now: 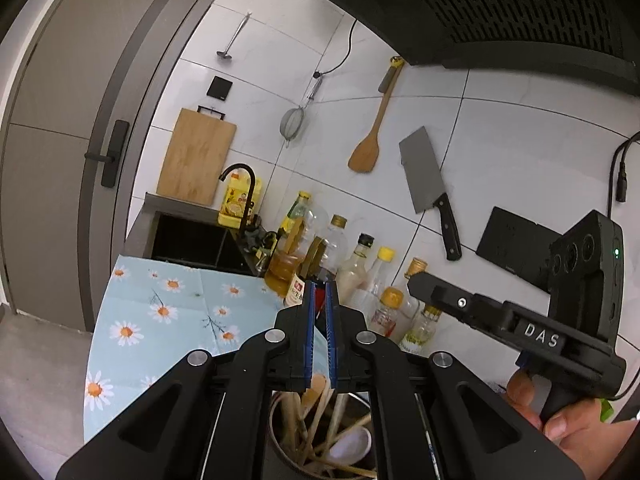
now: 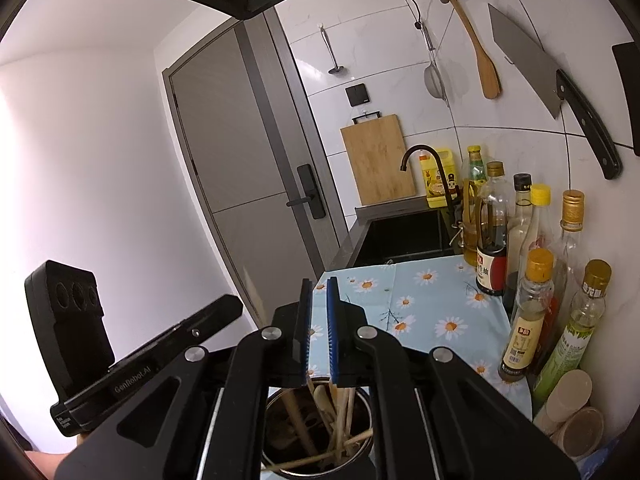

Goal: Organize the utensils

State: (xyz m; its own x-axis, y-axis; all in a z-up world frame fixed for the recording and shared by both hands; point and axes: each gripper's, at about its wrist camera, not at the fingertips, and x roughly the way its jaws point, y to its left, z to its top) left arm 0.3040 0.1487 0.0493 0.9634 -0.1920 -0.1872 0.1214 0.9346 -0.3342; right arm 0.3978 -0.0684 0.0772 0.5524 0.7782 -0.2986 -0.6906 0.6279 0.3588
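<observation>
Left wrist view: my left gripper [image 1: 320, 292] sits at lower centre, its blue pads drawn nearly together with nothing between them. Directly beneath it stands the utensil pot [image 1: 280, 432], holding wooden spoons [image 1: 316, 392] and chopsticks. My right gripper body at right reads "DAS" [image 1: 541, 336], held by a hand [image 1: 560, 416].

Right wrist view: my right gripper [image 2: 319, 300] shows a narrow slit between its pads, gripping nothing; the same pot [image 2: 360, 408] lies below it. The left unit at lower left reads "GenRobot.AI" [image 2: 131, 379].

The daisy cloth [image 2: 420, 308] lies bare at centre frame, bounded by bottles [image 2: 492, 232] at right and the sink [image 2: 404, 236] beyond. Bottle labels are unreadable.
</observation>
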